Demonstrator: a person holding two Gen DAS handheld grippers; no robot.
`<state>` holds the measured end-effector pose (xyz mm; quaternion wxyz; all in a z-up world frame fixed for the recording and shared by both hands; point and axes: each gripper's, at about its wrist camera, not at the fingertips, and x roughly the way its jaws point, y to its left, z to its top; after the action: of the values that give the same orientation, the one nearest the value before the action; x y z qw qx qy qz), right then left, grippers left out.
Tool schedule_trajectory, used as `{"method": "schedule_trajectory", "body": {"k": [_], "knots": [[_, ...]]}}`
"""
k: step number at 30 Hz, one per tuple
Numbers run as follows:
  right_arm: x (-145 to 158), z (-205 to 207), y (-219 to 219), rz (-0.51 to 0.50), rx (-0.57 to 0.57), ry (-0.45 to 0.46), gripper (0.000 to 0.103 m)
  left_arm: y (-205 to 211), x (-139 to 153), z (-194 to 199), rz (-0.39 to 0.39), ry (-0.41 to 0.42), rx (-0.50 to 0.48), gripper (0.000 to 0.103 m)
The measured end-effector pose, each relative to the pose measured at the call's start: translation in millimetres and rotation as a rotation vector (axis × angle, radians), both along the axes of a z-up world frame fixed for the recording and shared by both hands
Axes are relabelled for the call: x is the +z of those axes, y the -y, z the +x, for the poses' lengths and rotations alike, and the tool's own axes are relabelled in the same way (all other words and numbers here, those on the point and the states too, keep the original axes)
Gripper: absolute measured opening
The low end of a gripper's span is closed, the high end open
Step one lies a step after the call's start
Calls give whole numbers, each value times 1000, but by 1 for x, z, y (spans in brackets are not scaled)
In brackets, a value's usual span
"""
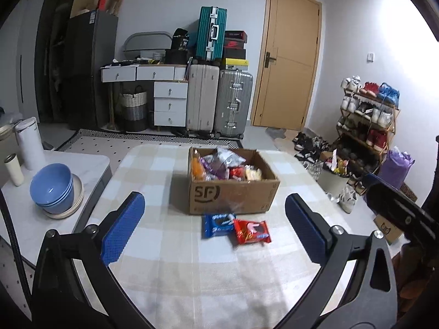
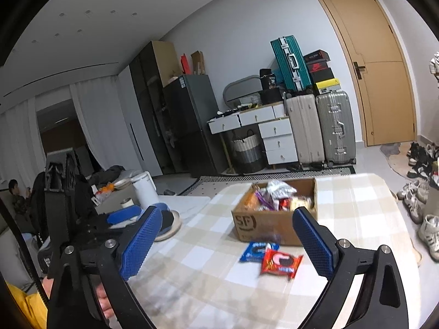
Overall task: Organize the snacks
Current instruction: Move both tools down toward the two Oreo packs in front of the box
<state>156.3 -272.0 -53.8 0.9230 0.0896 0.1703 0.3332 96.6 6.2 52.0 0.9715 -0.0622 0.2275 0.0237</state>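
Blue bowls (image 1: pixel 52 187) sit left of the snack-filled cardboard box (image 1: pixel 233 189). Blue packet (image 1: pixel 216 224) and red packet (image 1: pixel 251 231), touching, lie beyond both empty, wide-apart grippers: left gripper (image 1: pixel 214 226), right gripper (image 2: pixel 229 242).

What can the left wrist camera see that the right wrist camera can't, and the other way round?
Only the left wrist view shows the shoe rack and the purple bag beside it. Only the right wrist view shows white curtains, the ceiling and a seated person far left. Both show the cardboard box of snacks, the blue packet and red packet on the checked tablecloth, the suitcases and the door.
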Motion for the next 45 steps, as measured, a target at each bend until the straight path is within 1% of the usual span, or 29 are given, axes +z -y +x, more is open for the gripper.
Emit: {"method": "schedule_trajectory", "body": {"k": [3, 7, 10, 14, 18, 23, 26, 30, 34, 36, 40, 44, 45], "knots": [[-15, -2, 2, 4, -15, -19, 98, 1, -18, 6, -13, -10, 7, 102], [-31, 1, 0, -14, -26, -44, 99, 5, -39, 19, 4, -12, 41, 102], [-35, 8, -2, -22, -28, -62, 99, 7, -50, 28, 3, -37, 27, 102], [-42, 16, -1, -10, -26, -88, 99, 4, -60, 42, -10, -63, 33, 102], [-50, 21, -5, -22, -26, -108, 100, 1, -76, 57, -3, -103, 39, 102], [-61, 33, -7, -29, -27, -140, 100, -9, -101, 75, -41, -165, 43, 102], [-69, 42, -10, -43, -28, -164, 100, -14, -117, 90, -42, -201, 53, 102], [-87, 64, -15, -74, -33, -218, 100, -18, -140, 111, -48, -249, 53, 102], [-112, 93, -21, -108, -49, -294, 100, -24, -168, 132, -66, -302, 60, 102], [-127, 112, -25, -137, -64, -348, 100, -26, -184, 146, -66, -332, 71, 102], [-147, 141, -31, -171, -61, -410, 100, -29, -209, 173, -69, -376, 72, 102], [-165, 166, -41, -200, -58, -463, 100, -33, -224, 189, -82, -403, 66, 102], [-170, 173, -43, -208, -78, -480, 100, -34, -228, 194, -84, -410, 66, 102]]}}
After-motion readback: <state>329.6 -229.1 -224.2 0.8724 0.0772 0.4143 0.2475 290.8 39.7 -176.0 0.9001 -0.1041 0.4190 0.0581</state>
